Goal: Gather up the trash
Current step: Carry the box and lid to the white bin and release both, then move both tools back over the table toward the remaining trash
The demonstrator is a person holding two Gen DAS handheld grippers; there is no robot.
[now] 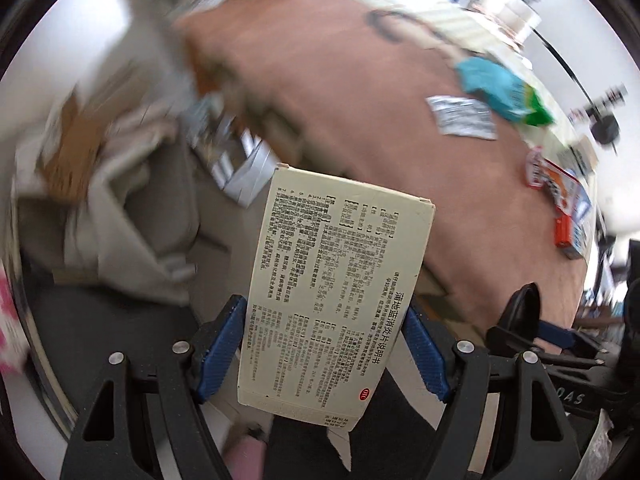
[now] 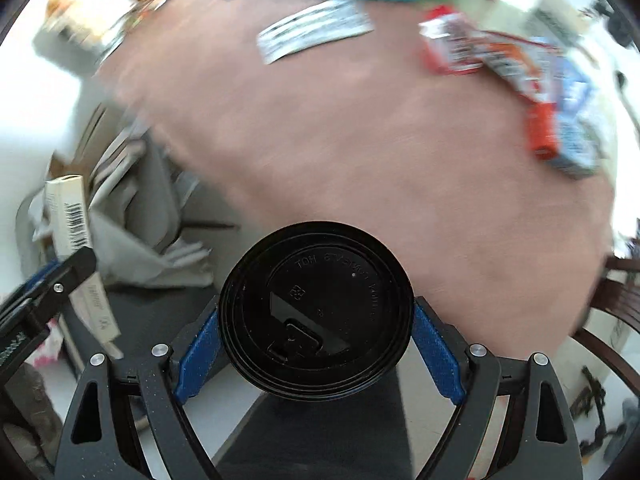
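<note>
Beyond the counter's (image 1: 380, 128) left edge, grey sheets and cardboard blur together. The left tongs (image 1: 324, 356) are clamped on a cream medicine box (image 1: 336, 280) with dense Chinese print and a red oval mark. The right tongs (image 2: 316, 356) are clamped on a black cup lid (image 2: 316, 312) embossed "HOT". Blurred wrappers (image 2: 500, 60) lie along the counter's far right edge.

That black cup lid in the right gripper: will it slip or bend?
The black lid looks thin, likely light and slightly flexible. The right gripper clamps its rounded rim edge-on, so it may pivot or pop out if squeezed harder.
</note>
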